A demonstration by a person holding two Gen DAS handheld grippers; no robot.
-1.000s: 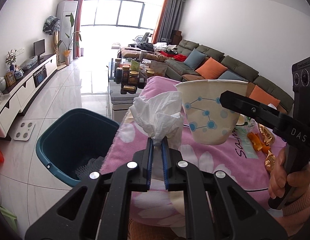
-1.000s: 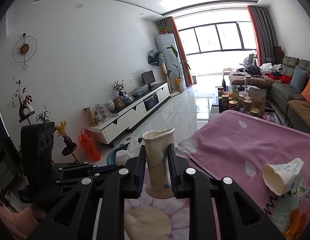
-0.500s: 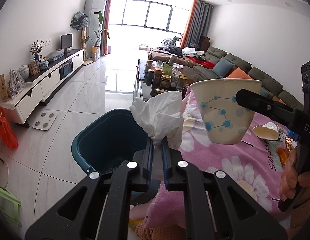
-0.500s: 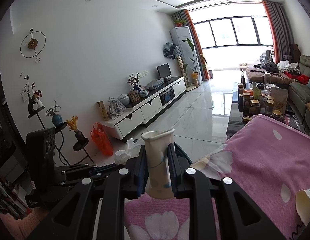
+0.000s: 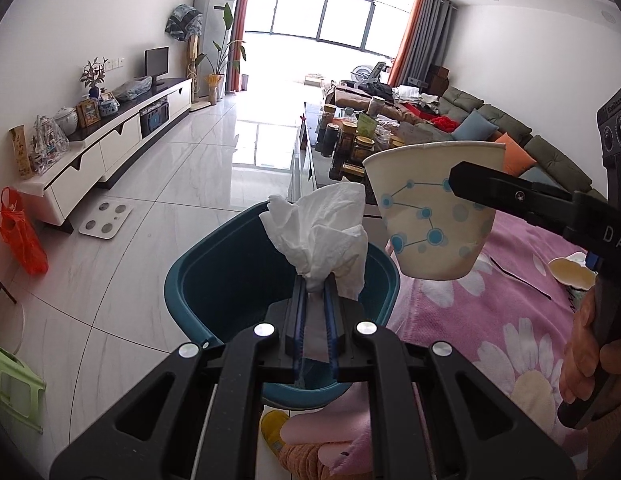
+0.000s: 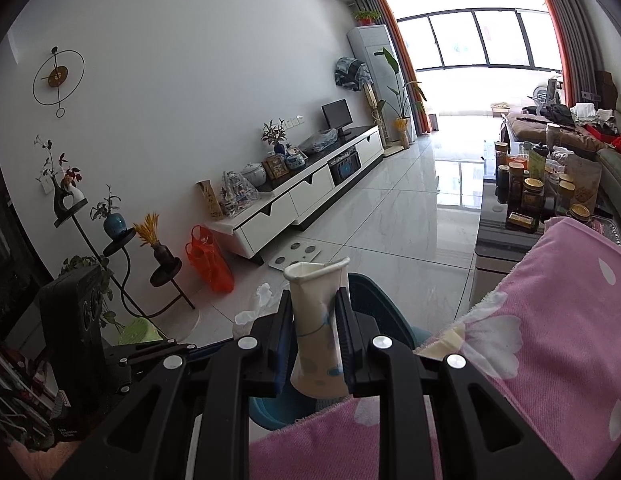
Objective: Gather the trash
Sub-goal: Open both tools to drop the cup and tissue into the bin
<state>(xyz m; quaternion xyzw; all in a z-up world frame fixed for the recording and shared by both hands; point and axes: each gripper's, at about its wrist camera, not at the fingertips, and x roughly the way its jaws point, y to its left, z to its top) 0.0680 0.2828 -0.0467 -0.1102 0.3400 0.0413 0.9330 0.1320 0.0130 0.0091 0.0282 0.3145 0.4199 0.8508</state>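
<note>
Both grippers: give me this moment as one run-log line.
left gripper: shut on tissue, over bin | right gripper: shut on cup, beside bin | released: nothing yet

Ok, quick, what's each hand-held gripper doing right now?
Left hand-held gripper: shut on the crumpled tissue, above the teal bin.
Right hand-held gripper: shut on the paper cup, squeezing it flat.

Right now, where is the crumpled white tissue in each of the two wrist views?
Left wrist view: the white tissue is at centre, clamped in the left gripper, in front of the teal bin.
Right wrist view: lower left of centre, only its edge shows, left of the squeezed paper cup.
Shared landmark: the orange bag on the floor.
</note>
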